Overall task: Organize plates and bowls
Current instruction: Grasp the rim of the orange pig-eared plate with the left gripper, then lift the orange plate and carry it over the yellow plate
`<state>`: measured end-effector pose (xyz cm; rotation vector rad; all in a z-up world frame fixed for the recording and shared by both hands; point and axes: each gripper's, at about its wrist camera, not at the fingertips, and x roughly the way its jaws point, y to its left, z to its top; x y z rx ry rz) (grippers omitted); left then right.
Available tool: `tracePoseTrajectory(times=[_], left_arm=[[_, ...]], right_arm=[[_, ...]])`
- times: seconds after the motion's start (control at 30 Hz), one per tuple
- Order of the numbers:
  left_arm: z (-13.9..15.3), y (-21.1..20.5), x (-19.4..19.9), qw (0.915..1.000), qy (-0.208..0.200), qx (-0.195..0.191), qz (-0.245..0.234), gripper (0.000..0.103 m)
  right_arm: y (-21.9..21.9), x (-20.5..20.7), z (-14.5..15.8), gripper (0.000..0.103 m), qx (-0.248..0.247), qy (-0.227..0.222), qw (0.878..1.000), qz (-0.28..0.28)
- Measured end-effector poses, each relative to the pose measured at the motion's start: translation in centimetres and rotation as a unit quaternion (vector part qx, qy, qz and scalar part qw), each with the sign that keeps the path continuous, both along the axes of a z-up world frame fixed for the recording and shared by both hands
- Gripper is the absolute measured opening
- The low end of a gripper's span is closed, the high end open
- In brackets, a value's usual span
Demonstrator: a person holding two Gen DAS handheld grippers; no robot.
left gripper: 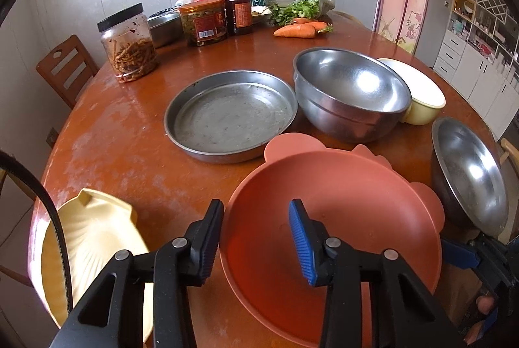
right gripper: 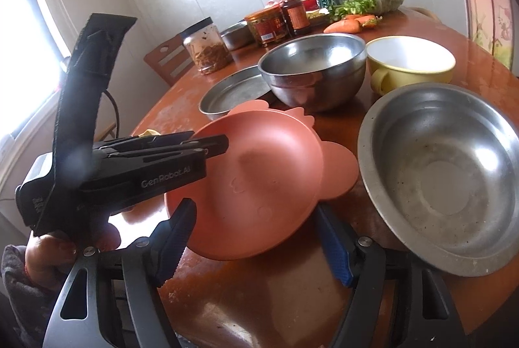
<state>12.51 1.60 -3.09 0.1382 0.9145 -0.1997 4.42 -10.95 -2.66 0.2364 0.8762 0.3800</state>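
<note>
Hardly begun, by the look of it: dishes spread singly over the round brown counter (left gripper: pixel 136 160), with only one stack visible, the large steel bowl (left gripper: pixel 352 88) seated in a second one beneath it. Around it, a shallow steel pan (left gripper: pixel 230 116) just to the left, a yellow cup-shaped bowl (left gripper: pixel 421 95) touching on the right, a wide steel bowl (right gripper: pixel 444 176) near the front edge, a yellow shell-shaped plate (left gripper: pixel 94 244) at the near left edge, and a pink eared plate (left gripper: pixel 327 218) at the front centre. Left hand-held gripper (left gripper: pixel 256 237) spread apart, straddling the near-left rim of the pink plate, outer finger beside it and blue pad (left gripper: pixel 300 234) over its inside, not yet closed on it. Right hand-held gripper (right gripper: pixel 256 241) also apart, low at the plate's near edge, holding nothing. Likely remaining: clamping and lifting the pink plate, grouping plates with the pan, nesting the loose bowls. Jars, bottles and carrots at the far side untouched.
</note>
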Motion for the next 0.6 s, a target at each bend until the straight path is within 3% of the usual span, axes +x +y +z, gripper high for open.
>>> tracePoseTrajectory(times=[0.6], left_arm=[[3.1,2.4,-4.5,0.9985,-0.042,-0.003,0.035,0.042]], right_arm=[[2.0,-1.9,2.5,0.075,-0.015,-0.045,0.998,0.034]])
